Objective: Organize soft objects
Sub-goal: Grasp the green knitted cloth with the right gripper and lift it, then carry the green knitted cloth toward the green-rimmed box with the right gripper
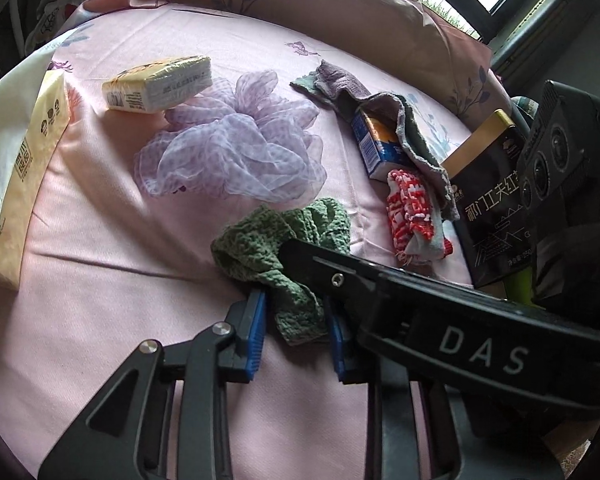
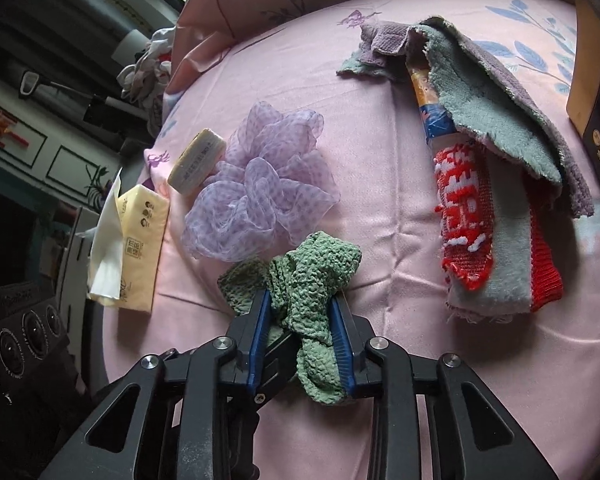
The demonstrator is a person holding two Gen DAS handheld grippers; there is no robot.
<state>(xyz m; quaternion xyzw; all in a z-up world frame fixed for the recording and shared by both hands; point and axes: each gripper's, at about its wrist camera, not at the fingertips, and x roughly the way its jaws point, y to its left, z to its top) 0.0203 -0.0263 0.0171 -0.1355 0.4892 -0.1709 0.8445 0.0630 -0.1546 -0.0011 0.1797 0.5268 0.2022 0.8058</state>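
Green cloth (image 2: 320,264), bunched at the near side of the pink bedsheet (image 1: 100,280), just this side of the lilac mesh puff (image 1: 236,152) and well apart from the pillow (image 1: 340,0) at the far edge. Needs plenty of bare sheet for spreading or folding, so steer towards the open patch in front rather than towards the tall tissue pack (image 1: 32,160) on the left or the black box (image 1: 492,208) on the right. Keep clear of the puff, which probably snags easily, and of the grey-purple towel (image 2: 500,112) draped over a blue carton (image 1: 380,148), with the red-and-white knit cloth (image 2: 464,216) lying beside it. Pinched by both tongs at once: left gripper (image 1: 298,320) closed on a lower fold, right gripper (image 2: 300,312) closed on the middle of the bundle, blue pads pressing the fabric from either side, the two tools crossing very close together. Draw the hands apart slowly to find two separate edges, lift only enough to free the folds, and watch for one finger catching the other tool.
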